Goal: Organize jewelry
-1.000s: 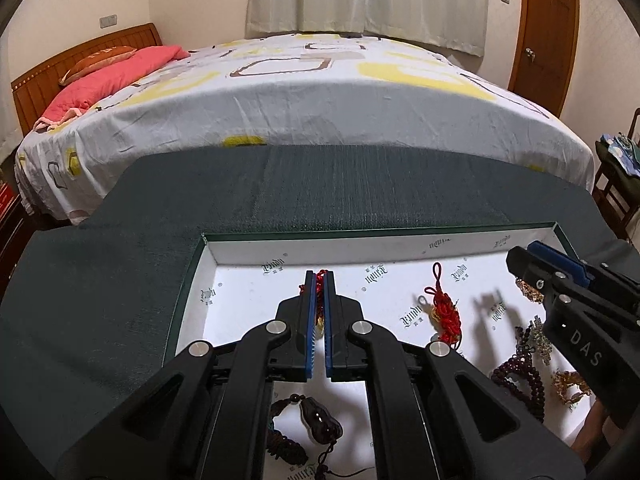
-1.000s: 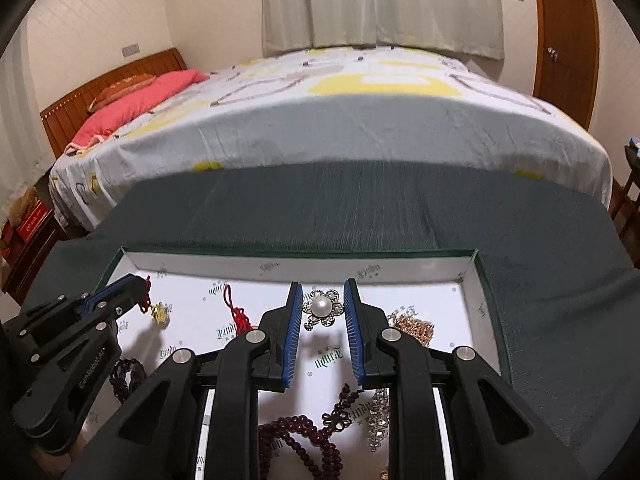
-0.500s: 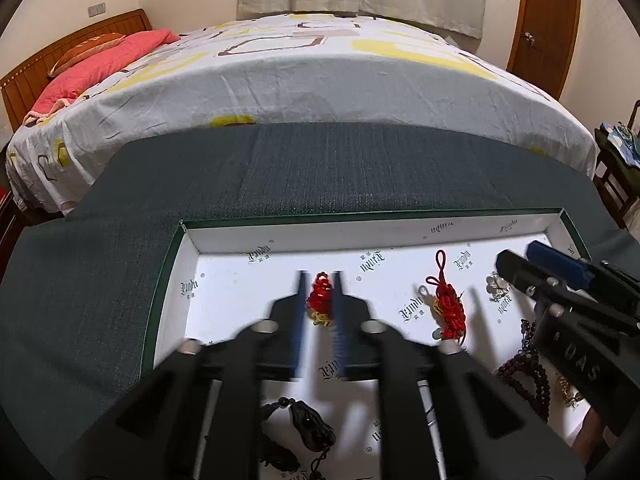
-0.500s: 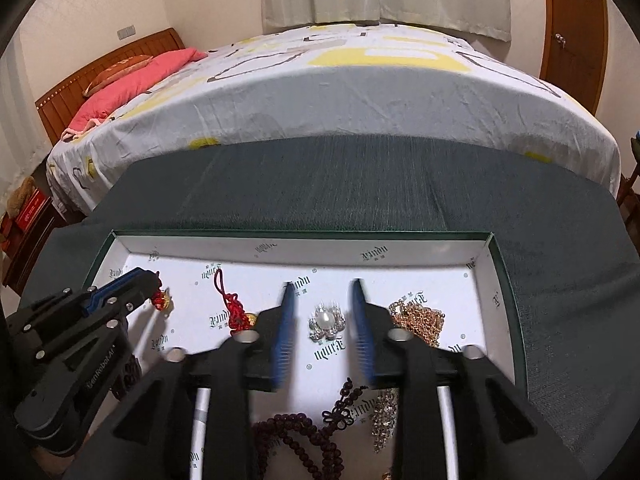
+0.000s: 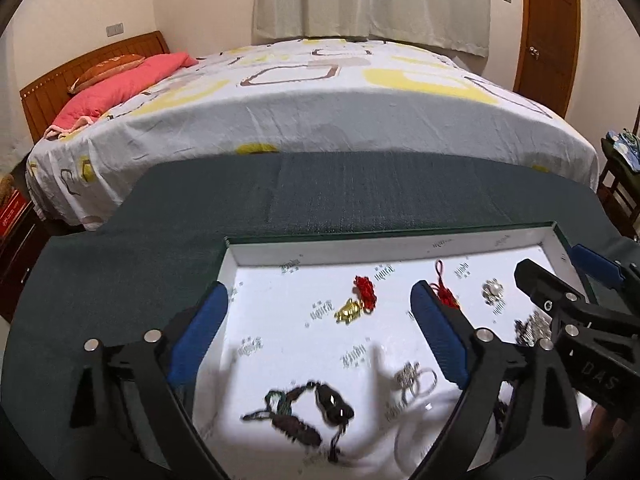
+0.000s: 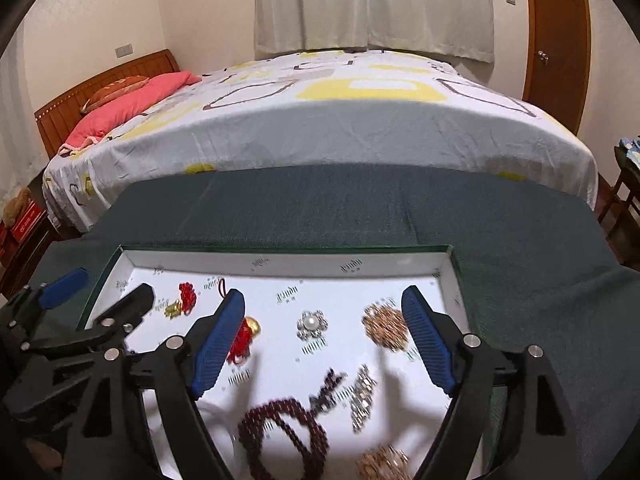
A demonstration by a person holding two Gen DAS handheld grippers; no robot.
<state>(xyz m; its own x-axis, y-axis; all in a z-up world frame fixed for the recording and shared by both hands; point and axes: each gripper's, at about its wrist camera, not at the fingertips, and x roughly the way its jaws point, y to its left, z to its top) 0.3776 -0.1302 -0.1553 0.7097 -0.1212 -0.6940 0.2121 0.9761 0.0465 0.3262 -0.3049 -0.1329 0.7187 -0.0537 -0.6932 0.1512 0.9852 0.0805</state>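
A green-rimmed tray (image 5: pixel 400 236) with a white lining lies on a dark green cloth. My left gripper (image 5: pixel 318 300) hangs above it with its jaws opening wide. Beneath their gap a red-knot charm with a gold piece (image 5: pixel 356 304) lies free on the lining. My right gripper (image 6: pixel 323 300) is also opening, and the pearl flower brooch (image 6: pixel 312 324) rests untouched on the lining between its fingers. A second red charm (image 6: pixel 244 336) peeks from behind the right gripper's left finger. A gold chain pile (image 6: pixel 386 324) lies by its right finger.
The tray (image 6: pixel 280 268) also holds maroon beads (image 6: pixel 280 428), a silver piece (image 6: pixel 362 396), a dark corded pendant (image 5: pixel 316 404) and silver rings (image 5: pixel 416 380). A bed (image 5: pixel 340 112) stands beyond the cloth-covered table (image 5: pixel 340 200). A door (image 5: pixel 548 28) is at the far right.
Both grippers have opened wide and drawn back a little. The left one let go of the red and gold charm, which now lies on the lining. The right fingers spread away from the brooch.
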